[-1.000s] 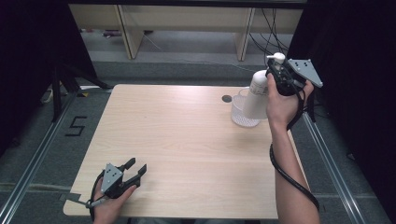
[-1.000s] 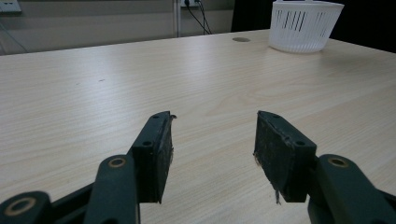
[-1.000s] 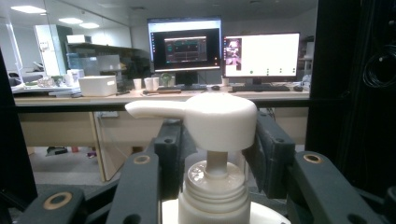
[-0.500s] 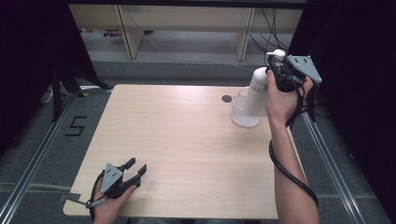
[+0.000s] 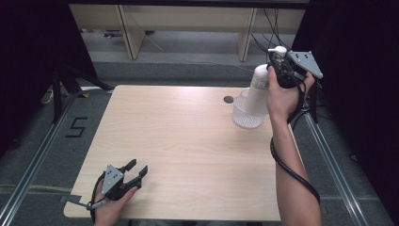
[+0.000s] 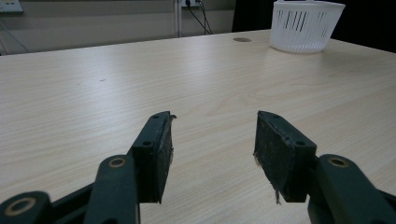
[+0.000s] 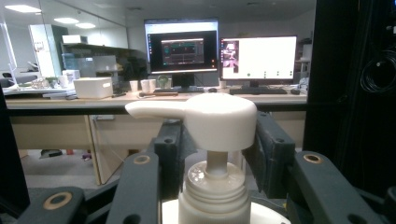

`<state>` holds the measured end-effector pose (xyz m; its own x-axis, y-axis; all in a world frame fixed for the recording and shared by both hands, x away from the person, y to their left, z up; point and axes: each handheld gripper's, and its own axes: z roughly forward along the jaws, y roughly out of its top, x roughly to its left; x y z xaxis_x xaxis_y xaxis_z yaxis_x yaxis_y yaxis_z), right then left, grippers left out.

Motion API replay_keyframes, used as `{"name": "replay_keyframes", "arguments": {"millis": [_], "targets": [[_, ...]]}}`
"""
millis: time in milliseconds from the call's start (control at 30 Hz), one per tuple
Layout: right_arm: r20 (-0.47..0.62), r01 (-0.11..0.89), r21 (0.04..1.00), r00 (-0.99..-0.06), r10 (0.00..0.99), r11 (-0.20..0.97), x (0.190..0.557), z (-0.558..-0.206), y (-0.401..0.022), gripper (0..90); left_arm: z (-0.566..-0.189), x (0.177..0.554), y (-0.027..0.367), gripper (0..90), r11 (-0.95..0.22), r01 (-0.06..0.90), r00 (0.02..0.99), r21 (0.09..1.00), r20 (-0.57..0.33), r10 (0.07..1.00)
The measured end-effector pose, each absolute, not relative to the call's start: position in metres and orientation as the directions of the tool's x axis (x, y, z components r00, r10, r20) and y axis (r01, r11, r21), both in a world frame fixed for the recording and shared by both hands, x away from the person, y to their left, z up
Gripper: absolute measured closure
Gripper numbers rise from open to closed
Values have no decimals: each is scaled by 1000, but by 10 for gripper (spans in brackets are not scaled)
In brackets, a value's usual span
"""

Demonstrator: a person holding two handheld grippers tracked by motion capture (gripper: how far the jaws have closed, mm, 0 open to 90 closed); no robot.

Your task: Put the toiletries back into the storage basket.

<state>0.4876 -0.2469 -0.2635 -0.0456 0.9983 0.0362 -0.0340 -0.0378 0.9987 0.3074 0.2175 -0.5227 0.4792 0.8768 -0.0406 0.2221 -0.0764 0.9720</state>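
Table (image 5: 188, 155) of pale wood fills the high view, and at its far right stands a white slotted basket (image 5: 245, 117). Above that basket the right gripper (image 5: 282, 70) holds a white pump bottle (image 5: 258, 92) by its top, the bottle's lower end hanging inside or just over the basket rim; I cannot tell which. At the near left corner the left gripper (image 5: 134, 170) rests low over the table, well apart from the basket, its jaws spread with nothing in them.

In the left gripper view the left gripper (image 6: 212, 140) shows its two black jaws wide apart over bare wood, and the basket (image 6: 306, 25) sits far off at the upper right, near a small dark hole (image 6: 242, 39) in the table.

In the right gripper view the right gripper (image 7: 217, 144) has its jaws about half closed, clamped on either side of the pump bottle's (image 7: 210, 140) neck and pump head, the spout pointing left. Beyond are two lit monitors (image 7: 219, 56) on a desk.
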Motion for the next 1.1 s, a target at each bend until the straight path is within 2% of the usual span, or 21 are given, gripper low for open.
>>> {"name": "replay_keyframes", "arguments": {"millis": [1100], "targets": [[37, 2, 999, -38, 999, -37, 512, -258, -243, 601, -523, 307, 218, 460, -71, 220, 478, 973, -44, 877]]}}
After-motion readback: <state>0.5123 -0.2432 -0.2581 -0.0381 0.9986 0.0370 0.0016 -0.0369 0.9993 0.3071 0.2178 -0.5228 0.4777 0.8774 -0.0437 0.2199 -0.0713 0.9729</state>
